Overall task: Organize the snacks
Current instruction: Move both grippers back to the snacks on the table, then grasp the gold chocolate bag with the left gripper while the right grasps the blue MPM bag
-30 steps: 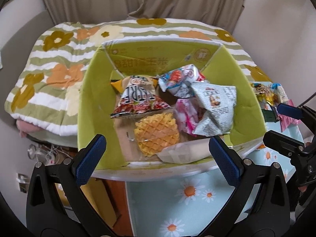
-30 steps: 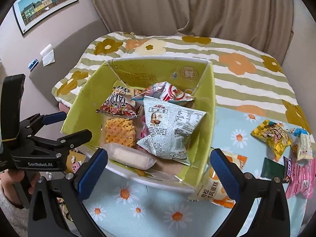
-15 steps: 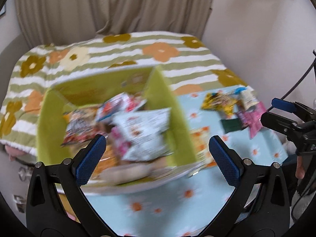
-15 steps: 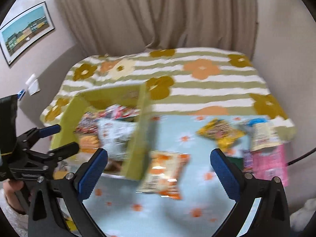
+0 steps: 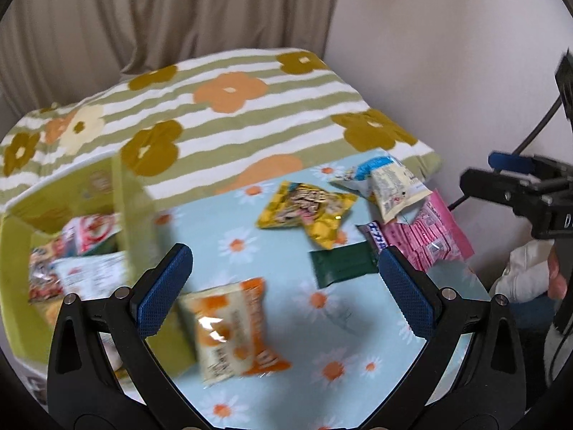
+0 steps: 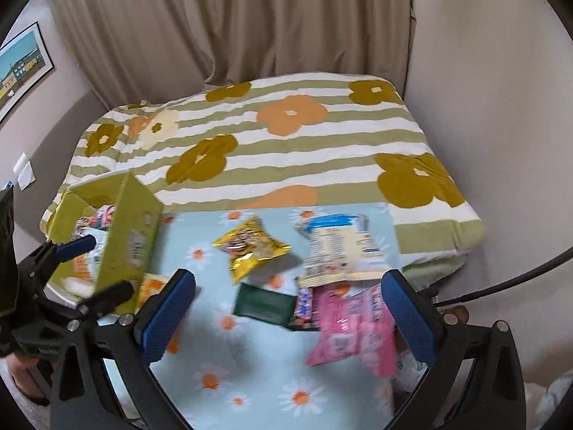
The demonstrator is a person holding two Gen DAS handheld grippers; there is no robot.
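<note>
Snack packets lie loose on the daisy tablecloth (image 5: 343, 329). An orange-and-white packet (image 5: 232, 326) rests beside the green cardboard box (image 5: 136, 215), which holds several snacks. Farther right lie a yellow packet (image 5: 308, 211), a white-and-blue packet (image 5: 386, 186), a dark green packet (image 5: 342, 263) and a pink packet (image 5: 426, 236). My left gripper (image 5: 284, 286) hovers open above the orange packet, holding nothing. My right gripper (image 6: 288, 313) is open and empty over the dark green packet (image 6: 263, 302) and pink packet (image 6: 354, 326). The box (image 6: 129, 229) stands to its left.
A bed with a striped flower blanket (image 6: 286, 136) borders the table's far edge, with curtains behind it. A wall and a black cable (image 6: 501, 286) are close on the right. The left gripper (image 6: 93, 270) shows beside the box in the right wrist view.
Both grippers have swung right, away from the green box and over the loose packets on the tablecloth. Both stayed open and empty.
</note>
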